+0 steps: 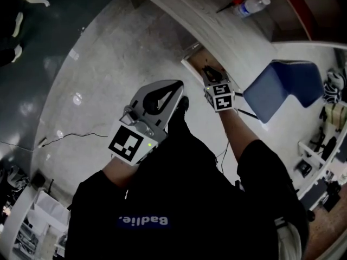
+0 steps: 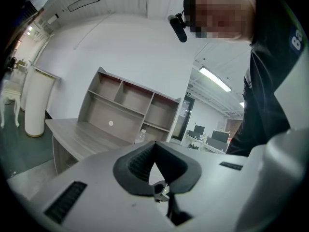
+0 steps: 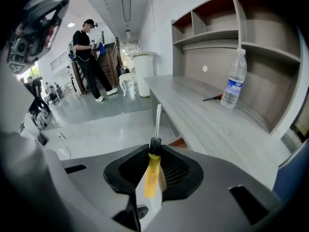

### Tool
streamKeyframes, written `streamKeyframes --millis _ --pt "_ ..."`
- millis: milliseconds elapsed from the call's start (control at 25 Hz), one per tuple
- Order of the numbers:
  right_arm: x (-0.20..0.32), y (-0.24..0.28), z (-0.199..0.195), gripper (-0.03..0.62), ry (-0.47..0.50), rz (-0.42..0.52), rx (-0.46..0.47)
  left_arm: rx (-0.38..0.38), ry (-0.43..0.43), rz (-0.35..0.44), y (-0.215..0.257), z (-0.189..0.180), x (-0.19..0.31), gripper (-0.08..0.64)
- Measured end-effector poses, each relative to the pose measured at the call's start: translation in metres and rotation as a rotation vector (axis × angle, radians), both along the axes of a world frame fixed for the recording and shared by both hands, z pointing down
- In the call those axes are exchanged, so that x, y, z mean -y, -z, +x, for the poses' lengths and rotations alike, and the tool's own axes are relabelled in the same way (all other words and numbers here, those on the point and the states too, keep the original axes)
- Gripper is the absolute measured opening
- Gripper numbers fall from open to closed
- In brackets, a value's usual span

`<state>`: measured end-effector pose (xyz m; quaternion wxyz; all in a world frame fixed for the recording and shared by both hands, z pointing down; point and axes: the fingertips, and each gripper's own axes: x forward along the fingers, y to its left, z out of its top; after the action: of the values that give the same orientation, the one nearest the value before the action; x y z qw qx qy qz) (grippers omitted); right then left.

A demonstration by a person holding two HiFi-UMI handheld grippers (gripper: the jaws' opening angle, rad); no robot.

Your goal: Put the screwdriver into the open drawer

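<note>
Evidently the carrying step was in hand. The screwdriver (image 3: pixel 152 173) was gripped in the right gripper (image 3: pixel 154 148), whose fingers were closed partway onto its yellow handle. The black collar and pale shaft projected past the tips toward twelve o'clock in the right gripper view. The tool was thus off the desk (image 3: pixel 217 129) and not yet in the drawer.

In the head view the open drawer (image 1: pixel 193 58) was seen below the desk's edge, just beside the right gripper at about eleven o'clock from it. Its brown inside was partly hidden by the gripper. In the right gripper view only a reddish sliver of it could be made out, at one o'clock from the tips.

The left gripper (image 2: pixel 153 145) was held well apart, at about eight o'clock from the right one in the head view. Its fingers were pressed together at the tips with nothing between them, and no part in the placing was judged to be needed from it.

For the next move, the shaft would have to be guided over the drawer's front wall and under the desk edge without striking either. The fingers should be parted only once the handle was low over the drawer floor, so that a roll or bounce would be avoided.

A water bottle (image 3: pixel 234 81) and a small dark tool (image 3: pixel 212 98) were seen on the desk at two o'clock, well apart from this work.
</note>
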<state>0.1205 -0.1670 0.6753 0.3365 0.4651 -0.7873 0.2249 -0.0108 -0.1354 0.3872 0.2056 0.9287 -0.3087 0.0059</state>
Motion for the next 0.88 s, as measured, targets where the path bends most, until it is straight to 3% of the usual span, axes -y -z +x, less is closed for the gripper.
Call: streamKeyframes --millis 480,880 --pt "0.007 -0.087 0.018 0.097 -0.023 -0.145 -0.112 -0.002 0.013 -0.024 -0.016 -0.007 0.014 0.002" --pt "0.019 -0.129 0.026 0.097 -0.071 -0.234 -0.129 0.022 0.026 -0.041 -0.032 -0.018 0.016 0.002"
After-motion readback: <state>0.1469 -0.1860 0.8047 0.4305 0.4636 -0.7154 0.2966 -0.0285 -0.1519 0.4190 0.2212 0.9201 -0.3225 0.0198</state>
